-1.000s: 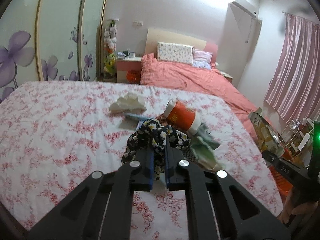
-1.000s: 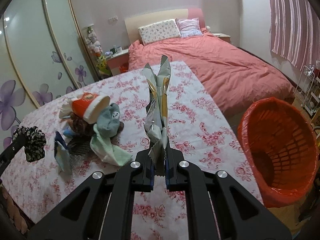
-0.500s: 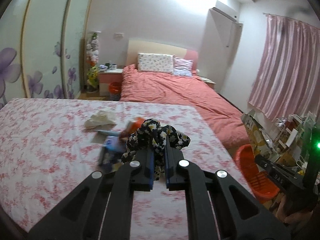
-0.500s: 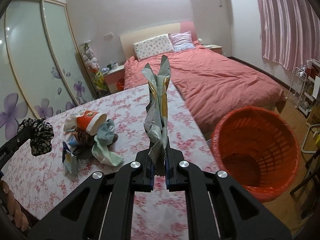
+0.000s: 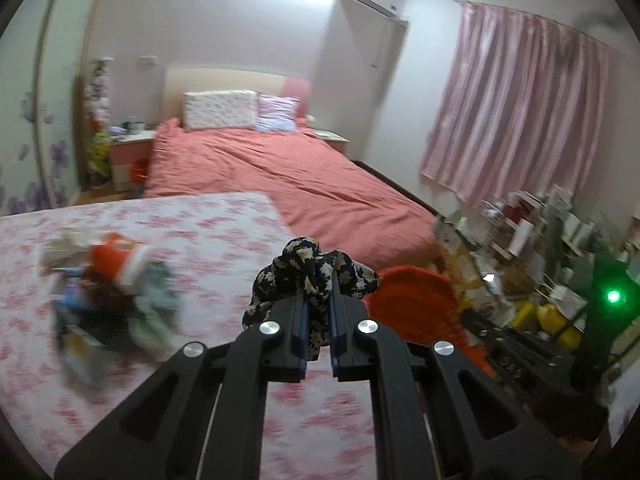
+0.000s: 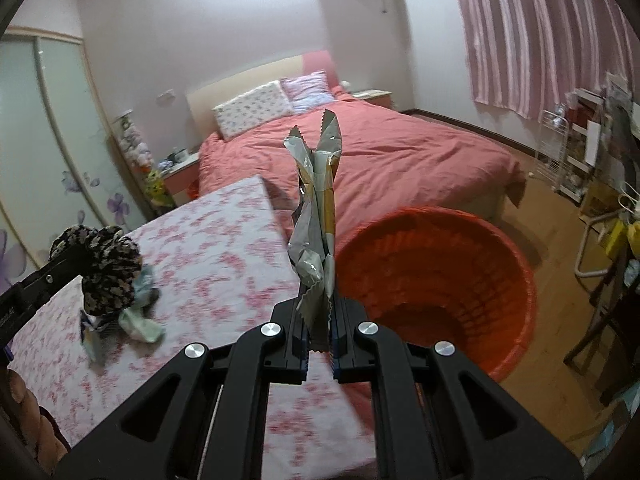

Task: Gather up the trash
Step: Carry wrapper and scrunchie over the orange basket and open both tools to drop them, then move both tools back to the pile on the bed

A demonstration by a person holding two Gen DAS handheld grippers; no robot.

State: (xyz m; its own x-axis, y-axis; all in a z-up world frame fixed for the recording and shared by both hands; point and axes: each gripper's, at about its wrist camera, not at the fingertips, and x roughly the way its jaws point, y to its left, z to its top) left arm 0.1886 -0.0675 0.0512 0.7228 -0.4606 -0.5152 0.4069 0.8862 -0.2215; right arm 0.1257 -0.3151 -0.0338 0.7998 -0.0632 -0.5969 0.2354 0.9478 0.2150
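Bedroom, floral-sheeted table point(image 6: 224, 264), orange bin point(image 6: 436, 280) at its edge. Right gripper point(image 6: 319, 330) clamped on foil wrapper point(image 6: 316, 216) near bin: light, crinkly, slippery, best pinched low. Left gripper point(image 5: 318, 312) clenched on soft scrunchie point(image 5: 312, 276), lifted above table

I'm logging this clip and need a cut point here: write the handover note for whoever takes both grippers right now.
Left gripper: shut on the black floral scrunchie, held above the floral tablecloth.
Right gripper: shut on the foil snack wrapper, standing upright at the near rim of the orange trash basket.
Done: both pieces lifted; nothing visible in the basket.
Left: drop both, then clear the pile on the table: the red-and-white cup, the pale green cloth and the scraps around them.
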